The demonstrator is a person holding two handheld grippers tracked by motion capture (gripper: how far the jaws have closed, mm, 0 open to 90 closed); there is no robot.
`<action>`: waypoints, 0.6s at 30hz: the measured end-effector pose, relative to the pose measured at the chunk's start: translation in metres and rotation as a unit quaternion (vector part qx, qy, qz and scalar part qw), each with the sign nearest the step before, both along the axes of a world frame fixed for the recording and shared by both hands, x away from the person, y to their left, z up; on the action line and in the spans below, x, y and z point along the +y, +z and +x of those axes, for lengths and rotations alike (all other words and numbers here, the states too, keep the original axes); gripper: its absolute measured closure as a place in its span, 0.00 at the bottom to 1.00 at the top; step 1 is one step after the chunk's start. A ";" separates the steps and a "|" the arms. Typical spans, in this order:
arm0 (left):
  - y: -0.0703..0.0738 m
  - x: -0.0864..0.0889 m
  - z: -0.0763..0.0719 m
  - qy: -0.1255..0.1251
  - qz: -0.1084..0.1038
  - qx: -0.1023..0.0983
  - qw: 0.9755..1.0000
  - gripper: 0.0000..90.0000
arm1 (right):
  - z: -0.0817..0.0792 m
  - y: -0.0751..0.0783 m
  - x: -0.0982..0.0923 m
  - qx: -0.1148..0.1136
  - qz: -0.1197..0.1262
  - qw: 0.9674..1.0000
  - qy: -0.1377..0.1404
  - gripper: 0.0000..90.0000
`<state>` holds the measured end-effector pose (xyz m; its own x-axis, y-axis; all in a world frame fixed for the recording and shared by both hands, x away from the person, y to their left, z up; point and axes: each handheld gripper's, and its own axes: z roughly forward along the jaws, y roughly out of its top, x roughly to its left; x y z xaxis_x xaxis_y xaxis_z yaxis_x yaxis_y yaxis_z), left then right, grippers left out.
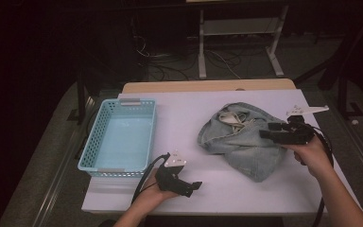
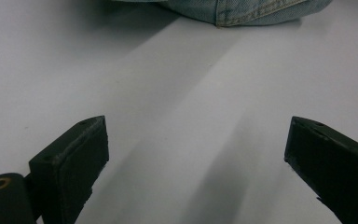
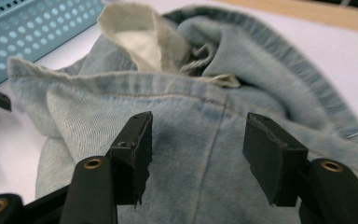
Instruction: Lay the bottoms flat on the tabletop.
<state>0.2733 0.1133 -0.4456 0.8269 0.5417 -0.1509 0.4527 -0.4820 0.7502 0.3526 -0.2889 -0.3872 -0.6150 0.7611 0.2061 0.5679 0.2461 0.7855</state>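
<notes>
While waiting near the front edge of the table [image 1: 217,194], left gripper [image 1: 184,184] — jaws spread wide over bare white surface, nothing between them — likely parked until needed. Farther off and to the right, right gripper [image 1: 276,134] poised over the crumpled jeans [image 1: 241,139], jaws half spread with denim showing between them but not pinched; probably lining up for a fresh grab at a fold. Left of the jeans and well apart — blue basket [image 1: 118,137], seemingly the place meant for them.
</notes>
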 end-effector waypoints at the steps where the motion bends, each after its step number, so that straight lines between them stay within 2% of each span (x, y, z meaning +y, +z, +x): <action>1: 0.000 0.000 0.000 0.000 0.001 0.000 1.000 0.07 | 0.001 -0.003 0.001 0.004 -0.002 1.000 0.000 0.43; 2: 0.000 0.000 0.000 0.000 0.000 0.000 1.000 0.07 | 0.002 -0.006 0.002 0.005 -0.008 1.000 -0.003 0.43; 3: 0.000 0.000 0.000 0.000 0.000 0.000 1.000 0.07 | 0.005 -0.012 0.003 0.016 -0.011 1.000 -0.003 0.42; 4: 0.000 0.000 0.000 0.000 0.001 0.000 1.000 0.07 | 0.005 -0.012 0.003 0.016 -0.011 1.000 -0.003 0.42; 5: 0.000 0.000 0.000 0.000 0.000 0.000 1.000 0.07 | 0.007 -0.018 0.003 0.028 -0.013 1.000 -0.004 0.41; 6: 0.000 0.000 0.000 0.000 0.000 0.000 1.000 0.07 | 0.007 -0.018 0.003 0.028 -0.013 1.000 -0.004 0.41; 7: 0.000 0.000 0.000 0.001 -0.001 0.001 1.000 0.07 | 0.009 -0.024 0.004 0.038 -0.019 0.999 -0.003 0.42; 9: 0.000 0.000 0.000 0.000 -0.001 0.001 1.000 0.07 | 0.009 -0.026 0.005 0.038 -0.022 0.999 -0.004 0.43; 14: 0.000 0.000 0.000 -0.001 0.001 0.000 1.000 0.07 | 0.009 -0.034 0.008 0.051 -0.035 0.998 -0.001 0.54; 18: 0.000 0.000 -0.001 -0.001 0.002 0.000 1.000 0.07 | 0.009 -0.039 0.012 0.051 -0.052 0.997 0.003 0.67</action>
